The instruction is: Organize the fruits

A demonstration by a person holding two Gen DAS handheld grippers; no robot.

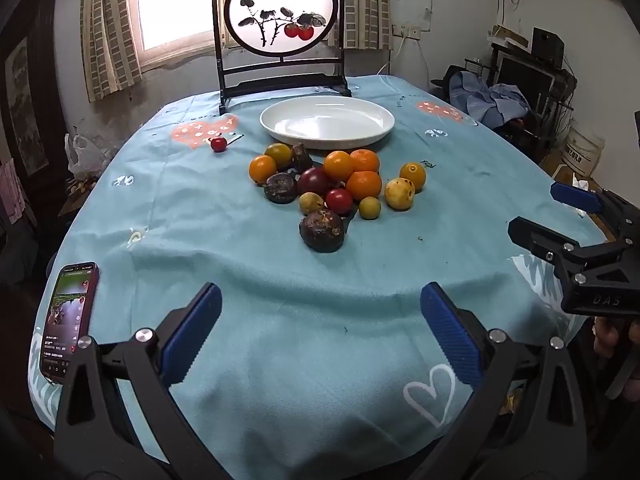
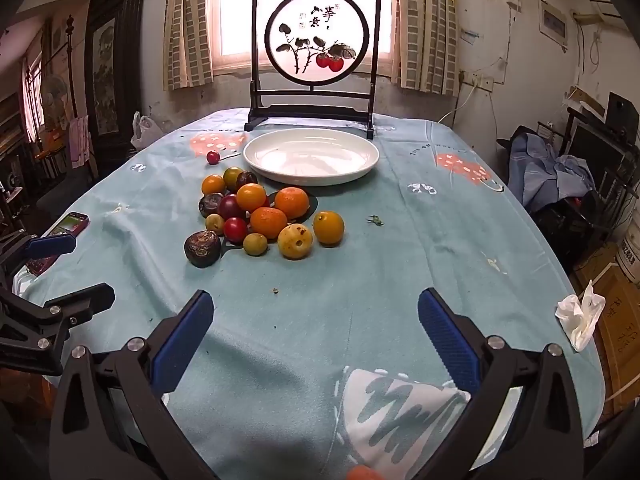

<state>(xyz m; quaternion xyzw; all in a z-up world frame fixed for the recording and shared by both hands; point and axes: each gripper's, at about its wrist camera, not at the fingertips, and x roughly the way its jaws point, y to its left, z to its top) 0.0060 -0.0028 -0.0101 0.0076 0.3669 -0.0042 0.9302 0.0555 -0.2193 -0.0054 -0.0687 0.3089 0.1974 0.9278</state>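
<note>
Both the left gripper (image 1: 320,328) and the right gripper (image 2: 316,328) hover with jaws wide apart and empty — the heap of orange, red and dark-brown round fruits (image 1: 332,188) lies on the light-blue tablecloth (image 1: 280,340), just before the empty white oval plate (image 1: 276,128).

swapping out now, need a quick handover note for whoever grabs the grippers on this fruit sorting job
Left gripper: jaws wide open, empty, over the near tablecloth.
Right gripper: jaws wide open, empty, also short of the fruit.
Fruit pile: oranges, red plums, dark wrinkled fruits and small yellow-green ones, heaped on the cloth in front of the white plate.
One small red fruit lies apart, left of the plate.
Done: nothing, the plate is empty.
Left: all the fruit remains to be organized.
</note>
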